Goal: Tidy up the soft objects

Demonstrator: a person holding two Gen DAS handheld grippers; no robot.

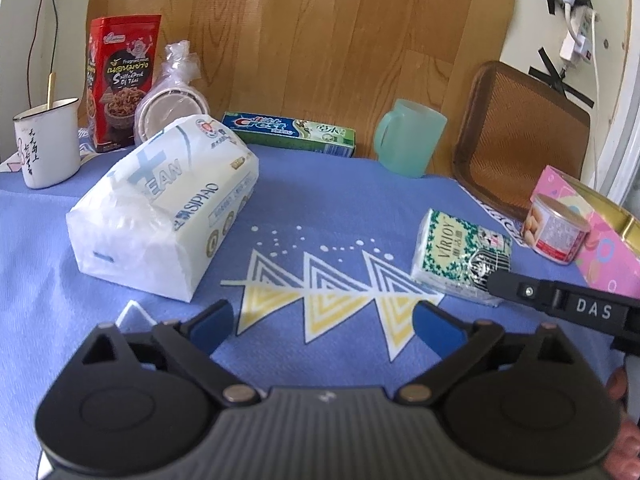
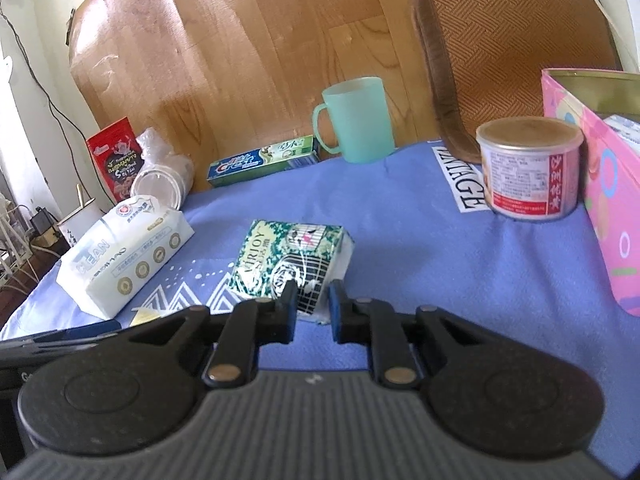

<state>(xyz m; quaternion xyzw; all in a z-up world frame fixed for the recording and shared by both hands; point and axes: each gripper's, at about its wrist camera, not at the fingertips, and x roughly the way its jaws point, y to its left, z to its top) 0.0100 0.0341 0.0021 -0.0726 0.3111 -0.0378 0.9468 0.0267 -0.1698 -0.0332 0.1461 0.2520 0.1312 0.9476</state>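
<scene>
Right gripper [image 2: 312, 304], jaws nearly closed on the small tissue pack's [image 2: 290, 258] near corner; left gripper [image 1: 324, 320] wide open, empty; squeeze gently, lift level.

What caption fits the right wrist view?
Right gripper pinching the near corner of the green tissue pack on the blue tablecloth.

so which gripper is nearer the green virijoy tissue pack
Right. The right gripper has its fingertips closing around the tissue pack at its near corner; the left gripper hangs open, off to its left.
</scene>
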